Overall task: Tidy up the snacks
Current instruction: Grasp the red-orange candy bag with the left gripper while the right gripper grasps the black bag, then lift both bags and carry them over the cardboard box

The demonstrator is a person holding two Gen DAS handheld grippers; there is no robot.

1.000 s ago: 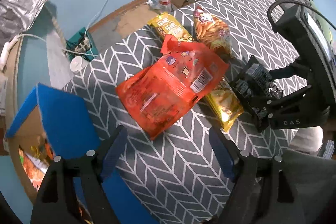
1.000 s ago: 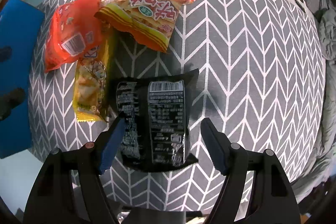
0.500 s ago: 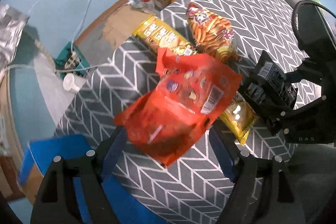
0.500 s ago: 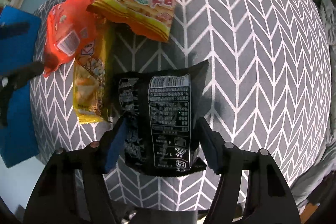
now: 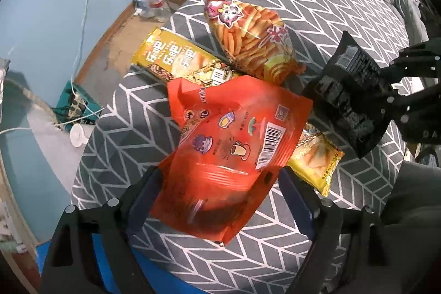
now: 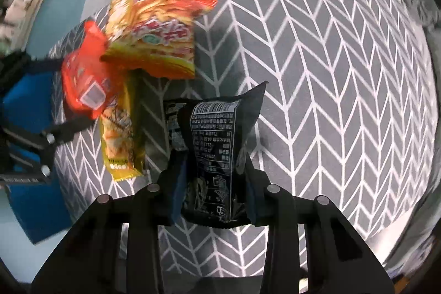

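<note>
My right gripper (image 6: 212,183) is closed on the black packet (image 6: 213,153), low in the frame centre. My left gripper (image 5: 220,183), fingers apart, sits around the red bag (image 5: 231,145). I judge the picking step; next, close left and lift

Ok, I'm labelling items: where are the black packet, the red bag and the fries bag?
black packet (image 6: 213,156), right wrist view, printed back panel.
red bag (image 5: 234,145), left wrist view, middle of back.
fries bag (image 5: 248,43), left wrist view, picture of fries.
</note>
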